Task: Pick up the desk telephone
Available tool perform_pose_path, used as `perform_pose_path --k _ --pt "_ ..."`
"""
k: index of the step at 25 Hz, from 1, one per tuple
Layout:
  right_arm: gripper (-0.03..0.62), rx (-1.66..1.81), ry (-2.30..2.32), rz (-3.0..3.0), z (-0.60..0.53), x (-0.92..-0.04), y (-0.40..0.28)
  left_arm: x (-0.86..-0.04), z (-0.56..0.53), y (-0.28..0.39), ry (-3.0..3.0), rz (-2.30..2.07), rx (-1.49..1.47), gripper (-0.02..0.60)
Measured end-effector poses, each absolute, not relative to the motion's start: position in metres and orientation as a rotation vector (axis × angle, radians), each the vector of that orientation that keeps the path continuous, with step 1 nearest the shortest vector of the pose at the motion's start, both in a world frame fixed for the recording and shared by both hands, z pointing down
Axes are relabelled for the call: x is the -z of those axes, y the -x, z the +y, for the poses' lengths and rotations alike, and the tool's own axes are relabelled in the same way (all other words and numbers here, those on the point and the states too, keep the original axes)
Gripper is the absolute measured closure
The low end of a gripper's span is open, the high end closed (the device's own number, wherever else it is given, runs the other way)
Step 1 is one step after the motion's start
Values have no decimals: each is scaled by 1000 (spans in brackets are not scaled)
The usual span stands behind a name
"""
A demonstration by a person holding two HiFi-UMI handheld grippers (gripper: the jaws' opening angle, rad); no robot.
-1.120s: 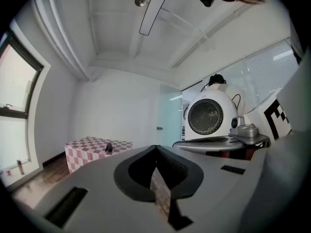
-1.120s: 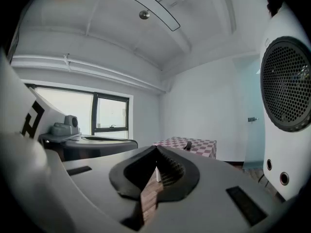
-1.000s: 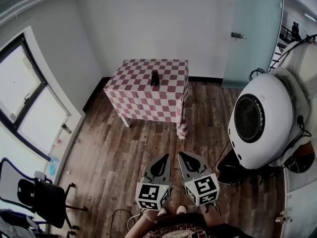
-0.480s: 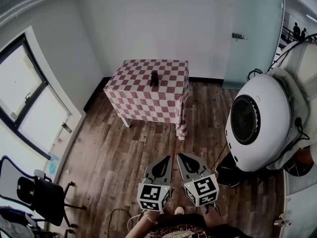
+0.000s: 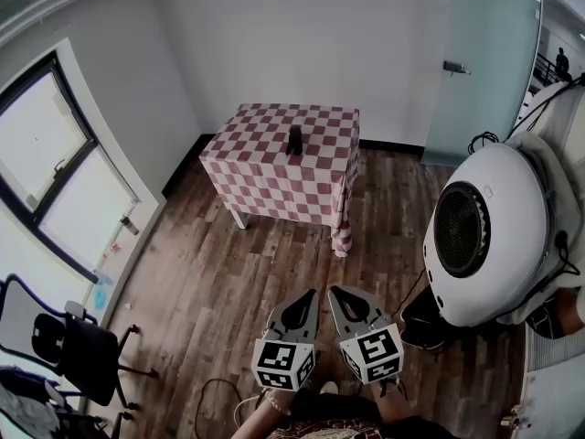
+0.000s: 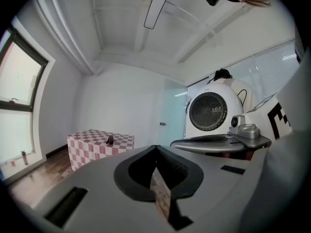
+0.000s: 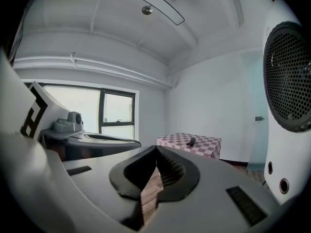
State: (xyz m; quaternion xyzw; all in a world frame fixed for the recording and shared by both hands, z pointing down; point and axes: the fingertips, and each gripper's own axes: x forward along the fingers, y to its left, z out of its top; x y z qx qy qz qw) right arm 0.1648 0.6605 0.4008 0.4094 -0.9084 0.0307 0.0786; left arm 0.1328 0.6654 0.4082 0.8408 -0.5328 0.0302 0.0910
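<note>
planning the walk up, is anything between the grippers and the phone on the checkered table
Nothing visible does. Only wooden floor lies between the left gripper, the right gripper and the checkered table, where the telephone sits on top.

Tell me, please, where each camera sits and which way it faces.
Head view: on the head, steeply down over the checkered table; left claw and right claw show.
Left gripper view: on the left claw, along its shut jaws toward the table.
Right gripper view: on the right claw, likewise; jaws shut.
Shared: table, telephone.
</note>
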Motion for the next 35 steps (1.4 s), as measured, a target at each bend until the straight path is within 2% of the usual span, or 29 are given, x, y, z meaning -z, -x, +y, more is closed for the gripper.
perform_pose_path --k 25,35 --pt "577 -105 -1369 -2643 496 -406 -117 -423 496 -87 -2561 -1450 -118 572" --pt "577 -141 -1383 -2609 476 -417 -93 -434 475 -59 -2550 -1444 -157 572"
